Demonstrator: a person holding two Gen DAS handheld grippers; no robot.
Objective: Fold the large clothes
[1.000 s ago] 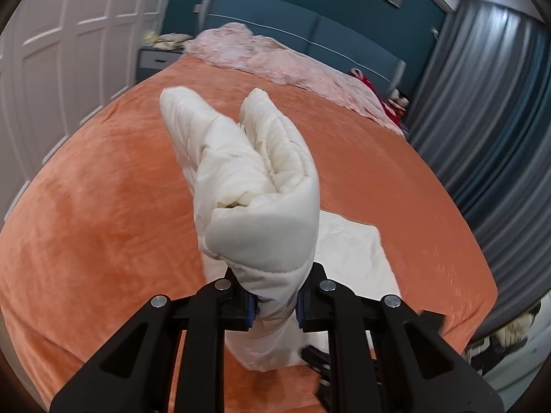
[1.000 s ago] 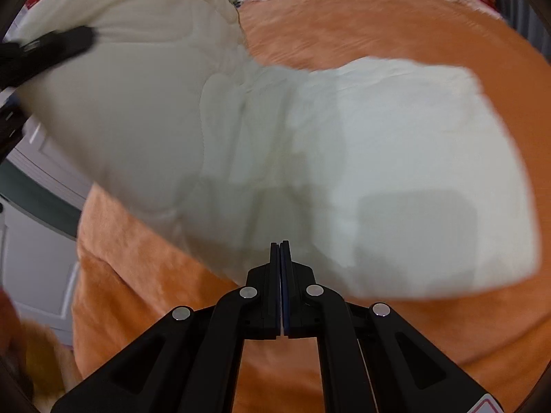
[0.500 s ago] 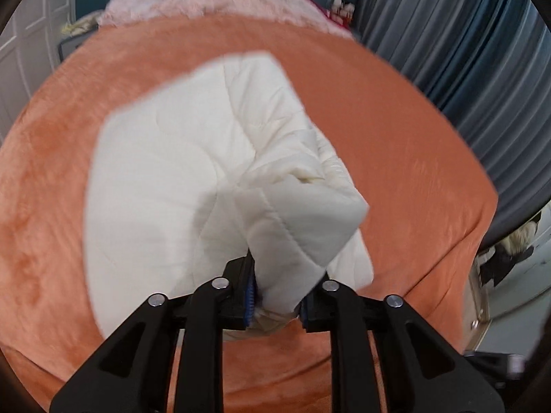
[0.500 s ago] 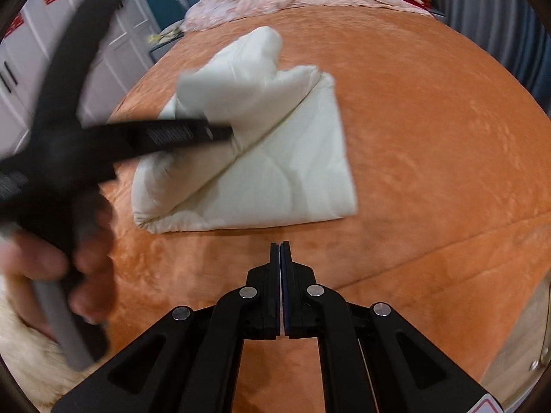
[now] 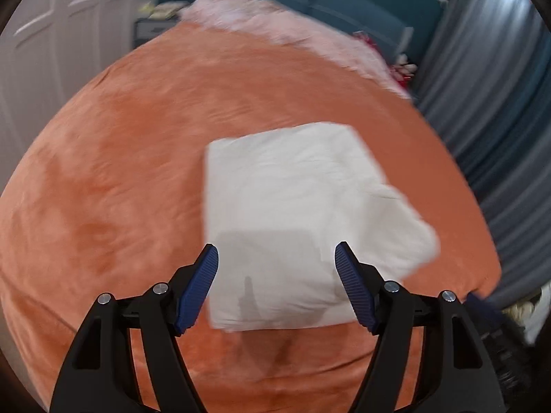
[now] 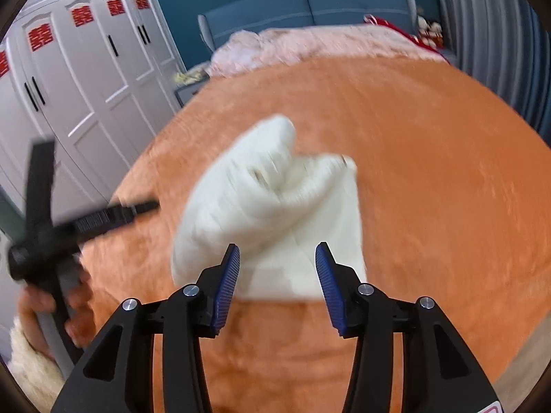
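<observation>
Both my grippers tilt down toward the bed (image 5: 137, 172). My left gripper (image 5: 277, 261) hangs above the near edge of the quilt (image 5: 292, 206), its jaws opening, blue pads (image 5: 198, 289) spread wide and nothing pinched between them. The quilt lies folded flat on the orange cover, a pale block just past my fingertips and a little to the right, one corner drooping toward the curtain (image 5: 499, 103) side.

My right gripper (image 6: 277, 265) is opening too, pads (image 6: 225, 289) apart and empty. From here the quilt (image 6: 275, 213) sits straight ahead beyond the tips, its near edge seen between the pads, its far end bunched up in a soft hump; the view is blurred, so I can't read the folds finely. Off to the left I see my left hand (image 6: 51, 306) wrapped round the handle of the left gripper (image 6: 103, 216), which reaches in toward the quilt's side, close to it; whether it touches I cannot tell. Wardrobe (image 6: 86, 86) behind it, pink bedding (image 6: 310, 48) at the head of the bed.
</observation>
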